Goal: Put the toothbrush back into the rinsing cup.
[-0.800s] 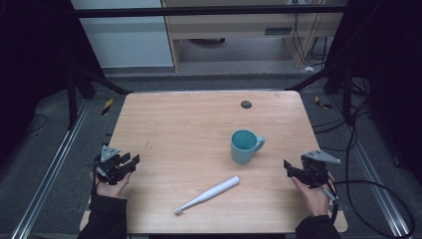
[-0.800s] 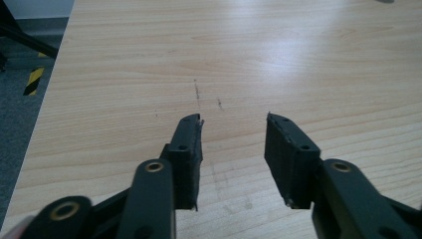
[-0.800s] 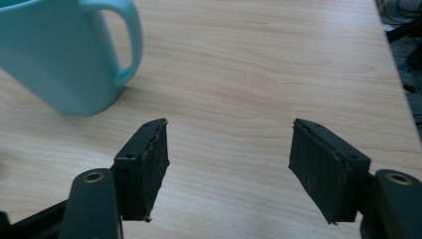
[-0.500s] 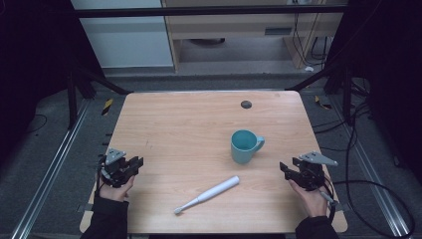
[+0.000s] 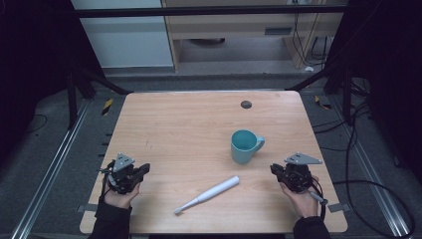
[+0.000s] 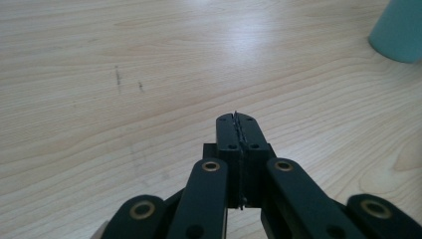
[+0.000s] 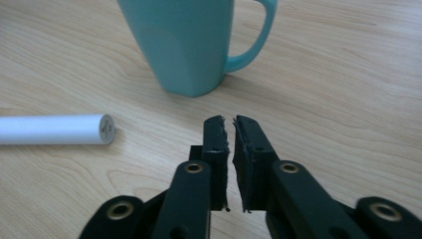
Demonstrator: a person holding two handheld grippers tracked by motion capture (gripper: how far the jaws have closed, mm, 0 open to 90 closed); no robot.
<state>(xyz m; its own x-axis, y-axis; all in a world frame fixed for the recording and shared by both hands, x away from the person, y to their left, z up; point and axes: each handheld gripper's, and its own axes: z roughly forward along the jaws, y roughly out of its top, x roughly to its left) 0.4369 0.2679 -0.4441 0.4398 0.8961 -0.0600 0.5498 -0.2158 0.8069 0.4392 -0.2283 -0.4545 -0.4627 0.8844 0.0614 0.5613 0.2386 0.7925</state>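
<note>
Both grippers, the left gripper [image 5: 144, 168] and right gripper [image 5: 274, 169], were rested at the counter [image 5: 189, 129] edges, fingers clenched on nothing, leaving the toothbrush [image 5: 206, 194] and mug [image 5: 244, 146] untouched between them.

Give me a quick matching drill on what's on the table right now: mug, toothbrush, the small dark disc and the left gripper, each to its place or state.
Things:
1. teal mug
2. white toothbrush
3. dark disc
4. left gripper

Places or states:
A. near the far edge
B. lying flat, near the front edge
C. jaws shut, empty
D. upright, handle toward the right gripper's side

Pairs: 1-D, 2-B, 3-A, 4-C
</note>
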